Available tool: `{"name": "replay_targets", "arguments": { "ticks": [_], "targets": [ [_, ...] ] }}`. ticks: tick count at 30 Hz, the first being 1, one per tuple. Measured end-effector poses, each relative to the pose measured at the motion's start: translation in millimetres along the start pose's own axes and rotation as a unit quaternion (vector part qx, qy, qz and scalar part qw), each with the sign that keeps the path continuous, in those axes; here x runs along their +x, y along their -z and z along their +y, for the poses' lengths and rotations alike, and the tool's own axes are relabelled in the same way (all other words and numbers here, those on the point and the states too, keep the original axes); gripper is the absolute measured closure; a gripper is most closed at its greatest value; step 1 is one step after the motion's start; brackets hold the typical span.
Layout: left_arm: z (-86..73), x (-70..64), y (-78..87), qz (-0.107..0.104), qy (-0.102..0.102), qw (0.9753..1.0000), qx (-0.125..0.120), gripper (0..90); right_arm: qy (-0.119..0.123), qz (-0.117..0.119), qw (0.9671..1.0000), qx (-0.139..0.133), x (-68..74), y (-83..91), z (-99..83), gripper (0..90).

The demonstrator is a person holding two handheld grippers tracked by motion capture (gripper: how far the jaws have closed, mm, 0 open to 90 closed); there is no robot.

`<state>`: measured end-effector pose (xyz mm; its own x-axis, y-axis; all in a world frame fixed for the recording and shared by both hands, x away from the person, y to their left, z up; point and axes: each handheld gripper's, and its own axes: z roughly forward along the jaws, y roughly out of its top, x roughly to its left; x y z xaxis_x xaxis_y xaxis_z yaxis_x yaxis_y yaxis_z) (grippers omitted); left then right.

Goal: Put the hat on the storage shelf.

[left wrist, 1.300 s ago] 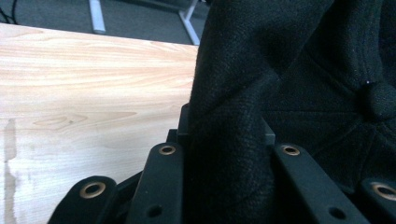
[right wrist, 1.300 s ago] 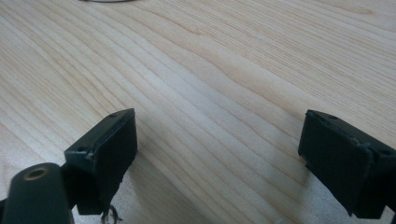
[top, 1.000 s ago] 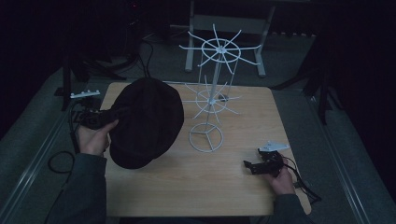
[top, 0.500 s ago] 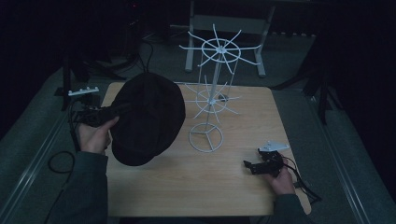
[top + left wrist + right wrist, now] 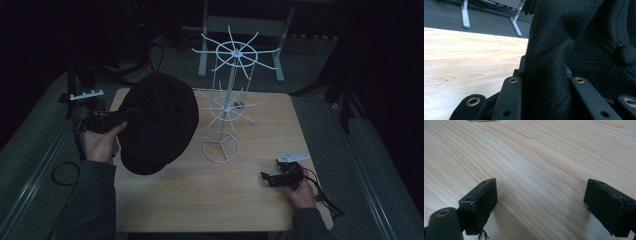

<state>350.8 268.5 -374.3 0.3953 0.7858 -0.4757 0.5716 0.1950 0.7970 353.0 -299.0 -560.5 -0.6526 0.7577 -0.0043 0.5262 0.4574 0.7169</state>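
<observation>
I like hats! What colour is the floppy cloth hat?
Black; the floppy cloth hat shows best in the left gripper view.

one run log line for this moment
left gripper: shut on black cap, lifted | right gripper: open, on table | white wire rack: bare

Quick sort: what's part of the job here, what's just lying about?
In the job:
- black hat, pinched in the left gripper
- white wire rack, beside the hat

Lying about:
- right gripper, open, low over the table
- white table frame behind, on the floor
</observation>
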Motion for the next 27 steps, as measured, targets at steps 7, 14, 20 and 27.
{"name": "replay_targets", "arguments": {
  "ticks": [7, 14, 20, 27],
  "targets": [
    [6.0, -1.6, 0.2, -0.005, -0.001, 1.0, -0.004, 74.5, 0.0, 0.0, 1.0, 0.0, 0.0, 0.0, 0.0, 11.5],
    [11.5, -2.9, 0.9, -0.012, -0.001, 0.9999, -0.01, 74.4, 0.0, 0.0, 1.0, 0.0, 0.0, 0.0, 0.0, 11.5],
    [15.0, -3.4, 1.4, -0.017, -0.001, 0.9997, -0.016, 74.4, 0.0, 0.0, 1.0, 0.0, 0.0, 0.0, 0.0, 11.5],
    [18.0, -2.6, 0.9, -0.028, 0.001, 0.9994, -0.022, 74.3, 0.0, 0.0, 1.0, 0.0, 0.0, 0.0, 0.0, 11.5]
  ]
}}
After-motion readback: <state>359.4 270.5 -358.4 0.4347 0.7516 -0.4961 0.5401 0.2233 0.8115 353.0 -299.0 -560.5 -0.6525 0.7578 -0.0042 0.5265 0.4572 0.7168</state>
